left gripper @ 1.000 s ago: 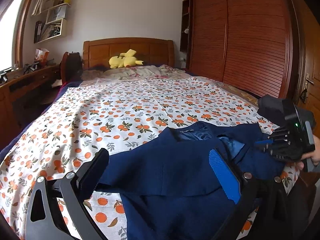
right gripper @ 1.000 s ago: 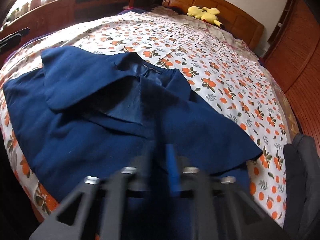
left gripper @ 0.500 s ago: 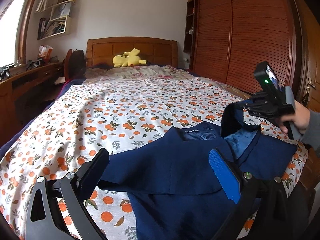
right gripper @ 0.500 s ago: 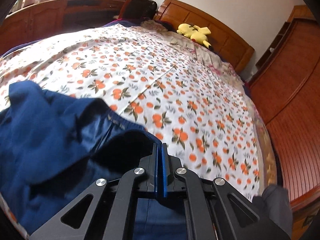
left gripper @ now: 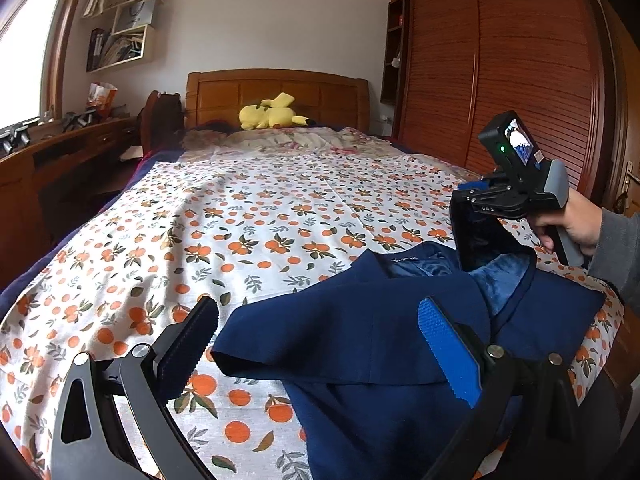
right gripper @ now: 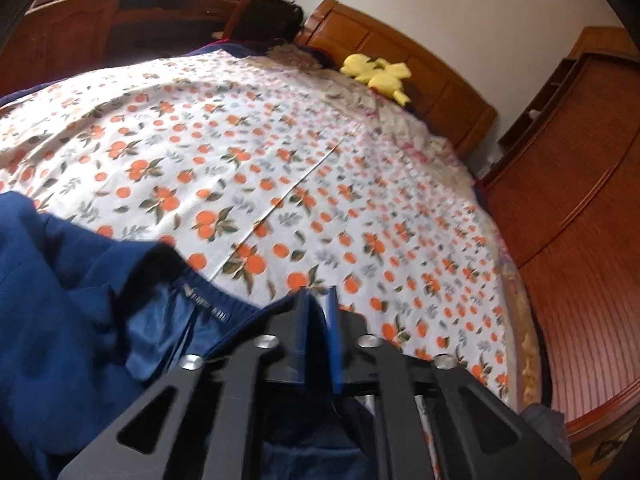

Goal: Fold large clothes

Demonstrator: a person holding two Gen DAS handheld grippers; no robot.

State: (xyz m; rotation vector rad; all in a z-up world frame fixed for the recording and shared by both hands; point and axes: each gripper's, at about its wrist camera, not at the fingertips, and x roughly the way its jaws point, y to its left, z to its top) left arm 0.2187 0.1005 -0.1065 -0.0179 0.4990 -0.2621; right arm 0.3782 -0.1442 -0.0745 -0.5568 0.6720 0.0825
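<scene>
Jacket: a big dark blue jacket [left gripper: 360, 332] is being folded on the near right part of the bed [left gripper: 240, 216], with its collar turned to the far side.

Long way: the jacket is lying with its long side running from near to far; the bottom part is hanging off the near edge.

Right gripper: the right gripper [right gripper: 318, 312] is being held up over the far right shoulder of the jacket. A flap of blue cloth is being lifted there. Its jaws are being opened a little just now, and the cloth edge is being seen between them.

Left gripper: the left gripper [left gripper: 320, 340] is being held wide open, low over the near left part of the jacket. Nothing is being held by it.

Sleeve: a folded sleeve end [left gripper: 228, 356] is lying just past the left gripper, between its two fingers.

Which is nearer: the flap is being let go, it seems, and the left gripper is being kept nearer to the sleeve side.

Toy: a yellow soft toy [left gripper: 270, 114] is lying far away by the headboard.
</scene>
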